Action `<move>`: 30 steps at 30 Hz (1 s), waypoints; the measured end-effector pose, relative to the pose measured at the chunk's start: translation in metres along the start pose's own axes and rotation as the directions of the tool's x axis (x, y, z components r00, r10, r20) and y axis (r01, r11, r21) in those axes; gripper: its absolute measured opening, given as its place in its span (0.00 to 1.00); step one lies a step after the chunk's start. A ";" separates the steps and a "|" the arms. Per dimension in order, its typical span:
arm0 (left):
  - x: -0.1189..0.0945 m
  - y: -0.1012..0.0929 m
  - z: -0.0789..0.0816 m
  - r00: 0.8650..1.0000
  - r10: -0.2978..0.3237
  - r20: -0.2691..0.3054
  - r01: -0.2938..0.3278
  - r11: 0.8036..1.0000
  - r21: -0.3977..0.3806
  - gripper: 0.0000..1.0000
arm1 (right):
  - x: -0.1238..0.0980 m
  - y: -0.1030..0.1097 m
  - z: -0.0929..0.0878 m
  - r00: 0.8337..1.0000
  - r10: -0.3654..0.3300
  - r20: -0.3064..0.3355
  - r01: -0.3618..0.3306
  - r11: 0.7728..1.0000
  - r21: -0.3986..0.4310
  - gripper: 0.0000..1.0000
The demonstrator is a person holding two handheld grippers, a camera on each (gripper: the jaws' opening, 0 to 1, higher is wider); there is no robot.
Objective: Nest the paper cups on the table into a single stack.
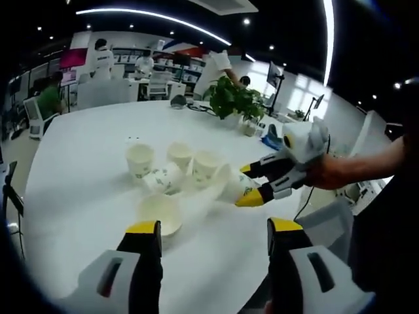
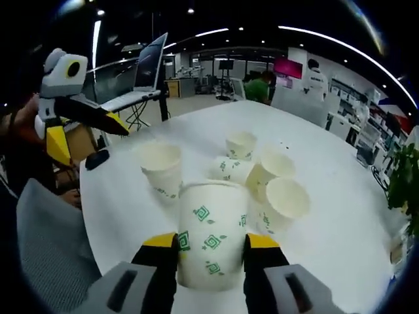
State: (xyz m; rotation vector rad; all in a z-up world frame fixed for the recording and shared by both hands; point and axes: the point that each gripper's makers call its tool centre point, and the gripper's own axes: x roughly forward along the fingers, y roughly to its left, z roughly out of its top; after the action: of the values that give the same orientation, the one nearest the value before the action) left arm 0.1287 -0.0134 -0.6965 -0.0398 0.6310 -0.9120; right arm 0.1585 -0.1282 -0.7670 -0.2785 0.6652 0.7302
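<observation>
Several white paper cups with green marks sit grouped on the white table (image 1: pixel 78 196). One cup (image 1: pixel 140 159) stands upright at the left and another (image 1: pixel 163 178) lies on its side. A wide-mouthed cup (image 1: pixel 160 212) is nearest my left gripper (image 1: pixel 215 229), which is open with nothing between its jaws. My right gripper (image 1: pixel 247 184) comes in from the right, shut on a cup (image 1: pixel 229 186). In the right gripper view that held cup (image 2: pixel 209 235) stands upright between my right gripper's (image 2: pixel 211 243) jaws. Behind it are more cups (image 2: pixel 162 167) (image 2: pixel 285 199). The left gripper (image 2: pixel 88 134) hovers at the upper left.
A potted plant (image 1: pixel 232 98) and small items stand at the table's far side. A laptop (image 2: pixel 141 72) sits on a stand beyond the table edge. A person's arm (image 1: pixel 366 167) reaches in from the right. People sit at desks far behind.
</observation>
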 end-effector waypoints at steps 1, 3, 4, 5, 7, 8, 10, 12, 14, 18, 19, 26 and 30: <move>0.002 -0.002 0.002 1.000 -0.008 0.003 0.008 1.000 -0.003 0.63 | -0.001 0.002 0.003 1.000 0.003 0.009 -0.002 1.000 -0.008 0.38; 0.005 -0.006 0.006 1.000 -0.023 0.002 0.023 1.000 -0.002 0.63 | -0.001 0.003 0.005 1.000 0.007 0.024 -0.006 1.000 -0.023 0.38; 0.008 -0.006 0.006 1.000 -0.028 0.000 0.028 1.000 0.001 0.63 | -0.001 0.003 0.005 1.000 0.009 0.027 -0.009 1.000 -0.027 0.38; 0.010 -0.006 0.007 0.999 -0.034 -0.003 0.034 0.999 0.006 0.63 | -0.004 0.006 0.008 0.999 0.012 0.033 -0.010 0.999 -0.036 0.38; 0.013 -0.012 0.008 0.999 -0.046 -0.005 0.046 0.999 0.007 0.62 | -0.002 0.006 0.008 0.999 0.020 0.040 -0.018 0.999 -0.050 0.38; 0.014 -0.011 0.010 0.998 -0.055 -0.002 0.055 0.998 0.003 0.62 | -0.002 0.007 0.009 0.999 0.025 0.044 -0.022 0.998 -0.060 0.38; 0.017 -0.011 0.014 0.998 -0.066 0.005 0.066 0.998 -0.008 0.61 | -0.006 0.014 0.013 0.998 0.030 0.051 -0.026 0.997 -0.072 0.38; 0.018 -0.010 0.018 0.997 -0.078 0.013 0.078 0.997 -0.021 0.61 | -0.008 0.020 0.019 0.997 0.042 0.061 -0.037 0.996 -0.085 0.38; 0.019 -0.011 0.021 0.996 -0.087 0.018 0.087 0.996 -0.023 0.60 | -0.011 0.024 0.024 0.996 0.051 0.067 -0.044 0.994 -0.104 0.38; 0.022 -0.014 0.027 0.994 -0.105 0.020 0.106 0.994 -0.018 0.59 | -0.009 0.036 0.034 0.994 0.073 0.076 -0.060 0.985 -0.159 0.38; 0.022 -0.014 0.028 0.993 -0.113 0.023 0.114 0.993 -0.018 0.58 | -0.009 0.038 0.036 0.994 0.077 0.075 -0.064 0.983 -0.173 0.38; 0.021 -0.019 0.029 0.989 -0.149 0.022 0.150 0.988 -0.034 0.53 | -0.008 0.063 0.048 0.992 0.115 0.054 -0.093 0.947 -0.308 0.39; 0.021 -0.023 0.027 0.986 -0.169 0.012 0.169 0.985 -0.046 0.47 | -0.009 0.073 0.054 0.991 0.120 0.052 -0.095 0.931 -0.352 0.39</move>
State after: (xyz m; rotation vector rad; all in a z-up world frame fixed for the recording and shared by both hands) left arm 0.1355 -0.0500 -0.6784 -0.1405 0.6483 -1.0604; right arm 0.1279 -0.0556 -0.7208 -0.5428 0.4811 0.9609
